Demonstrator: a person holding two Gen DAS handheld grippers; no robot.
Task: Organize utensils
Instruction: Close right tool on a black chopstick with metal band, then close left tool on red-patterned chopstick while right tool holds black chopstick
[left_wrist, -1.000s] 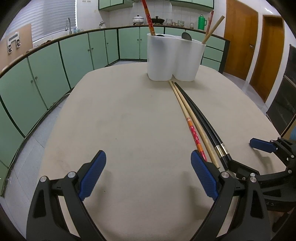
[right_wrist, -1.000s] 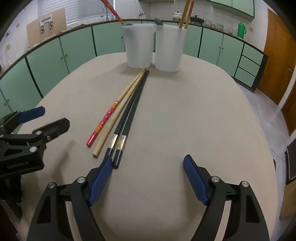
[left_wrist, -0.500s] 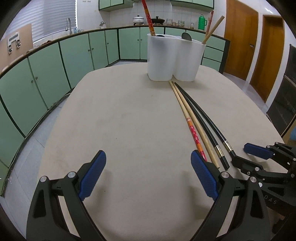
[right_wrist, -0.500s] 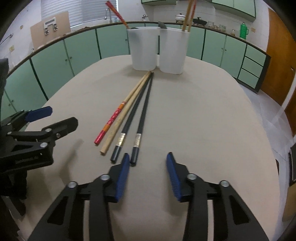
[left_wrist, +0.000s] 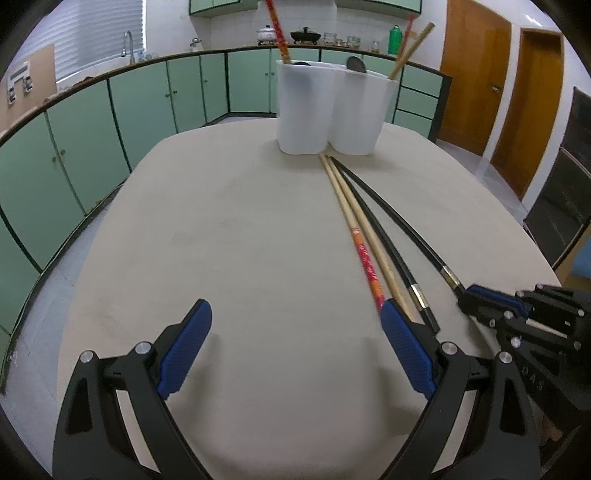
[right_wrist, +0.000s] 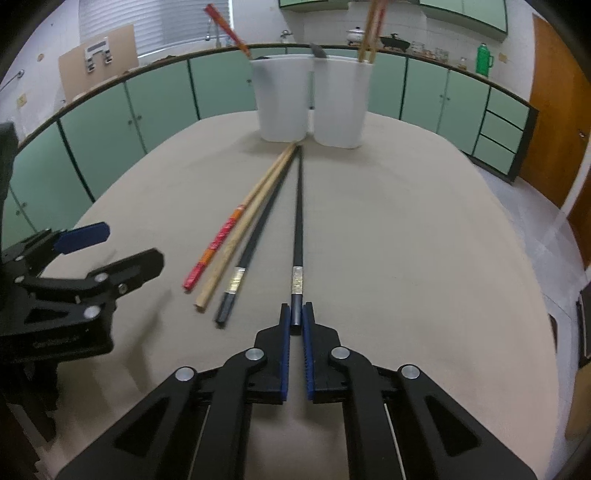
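Observation:
Several chopsticks lie on the beige table (right_wrist: 406, 240), tips toward a white two-compartment holder (right_wrist: 310, 99) at the far end. My right gripper (right_wrist: 295, 321) is shut on the near end of a black chopstick (right_wrist: 298, 221). Left of it lie a second black chopstick (right_wrist: 258, 236), a plain wooden one (right_wrist: 236, 251) and a red-ended one (right_wrist: 218, 243). The holder (left_wrist: 332, 110) has chopsticks and a spoon standing in it. My left gripper (left_wrist: 295, 332) is open and empty over the near table, left of the chopsticks (left_wrist: 369, 236). It also shows in the right wrist view (right_wrist: 110, 247).
Green cabinets (left_wrist: 110, 122) curve around behind the table. Wooden doors (left_wrist: 498, 81) stand at the right. The right gripper shows at the right of the left wrist view (left_wrist: 491, 299).
My right gripper has closed on the end of the right-hand black chopstick, which has swung away from the other black one. The left gripper has stayed open and nearly still.

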